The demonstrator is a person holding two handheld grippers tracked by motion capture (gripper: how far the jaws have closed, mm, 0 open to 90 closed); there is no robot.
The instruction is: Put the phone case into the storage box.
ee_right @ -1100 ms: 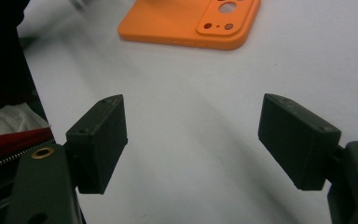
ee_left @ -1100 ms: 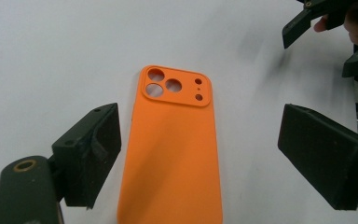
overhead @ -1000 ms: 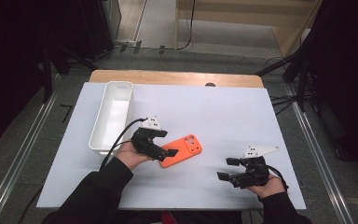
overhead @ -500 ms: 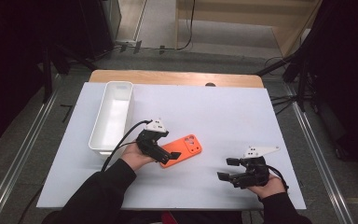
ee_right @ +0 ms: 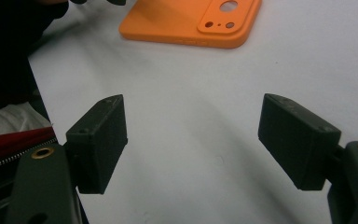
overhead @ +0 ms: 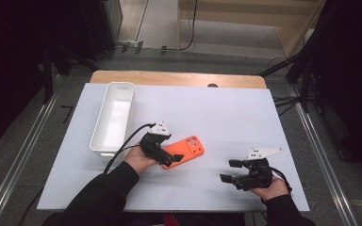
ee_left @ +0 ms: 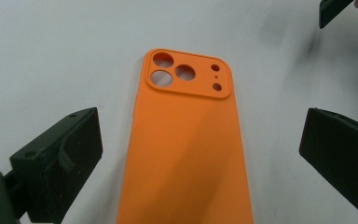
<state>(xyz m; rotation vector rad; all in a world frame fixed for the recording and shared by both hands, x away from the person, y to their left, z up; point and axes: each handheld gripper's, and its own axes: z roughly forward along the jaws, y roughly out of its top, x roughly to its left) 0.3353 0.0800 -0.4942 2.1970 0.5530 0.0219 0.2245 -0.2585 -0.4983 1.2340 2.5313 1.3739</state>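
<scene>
An orange phone case lies back up on the white table, camera cutout pointing away from my left gripper. That gripper is open. In the left gripper view its black jaws stand wide on either side of the case, with a gap on both sides, and the left gripper hovers over the case's near half. My right gripper rests open near the front right of the table, nothing between its jaws. From the right gripper, the case lies farther off.
A long white bin stands at the left of the white table cover, close behind the left hand. A wooden table edge runs along the back. The right gripper's jaw tip pokes into the left gripper view.
The left gripper has edged slightly forward over the case's near end. The case and the right gripper have stayed put.
</scene>
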